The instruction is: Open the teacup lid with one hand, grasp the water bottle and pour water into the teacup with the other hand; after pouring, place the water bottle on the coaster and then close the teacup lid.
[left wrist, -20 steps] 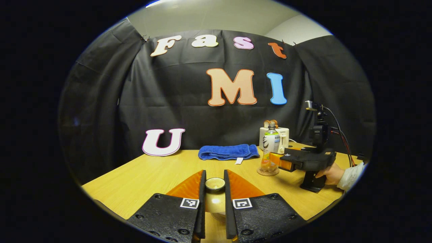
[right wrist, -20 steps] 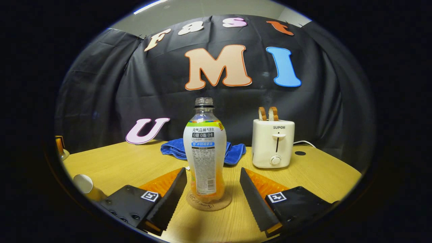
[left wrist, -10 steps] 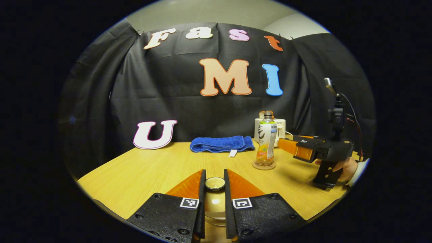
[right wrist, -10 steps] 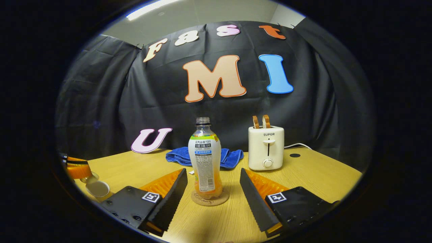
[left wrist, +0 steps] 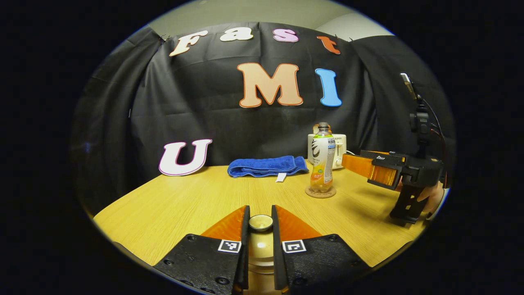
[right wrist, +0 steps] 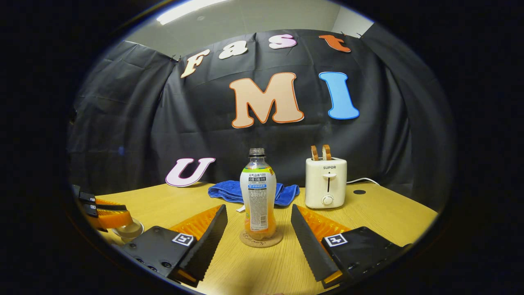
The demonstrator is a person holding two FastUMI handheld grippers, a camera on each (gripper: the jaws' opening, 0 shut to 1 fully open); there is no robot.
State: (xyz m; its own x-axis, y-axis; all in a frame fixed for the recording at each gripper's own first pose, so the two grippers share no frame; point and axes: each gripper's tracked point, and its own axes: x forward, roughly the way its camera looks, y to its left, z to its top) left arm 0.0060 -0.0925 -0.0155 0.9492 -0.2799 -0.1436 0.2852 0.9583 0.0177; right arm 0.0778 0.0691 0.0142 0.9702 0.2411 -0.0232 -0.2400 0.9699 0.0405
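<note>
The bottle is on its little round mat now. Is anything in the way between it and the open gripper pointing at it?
No. In the right gripper view, the right gripper stands open, and the water bottle is upright on the coaster straight ahead. Just bare table lies between them. The towel and toaster sit farther back.

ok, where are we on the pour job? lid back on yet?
Bottle step looks done: the water bottle stands upright on the coaster, and the right claw is open, clear of it. In hand: the left claw is shut on the teacup lid, over the teacup. Left: whether the lid is fully seated cannot be told, then release it.
</note>
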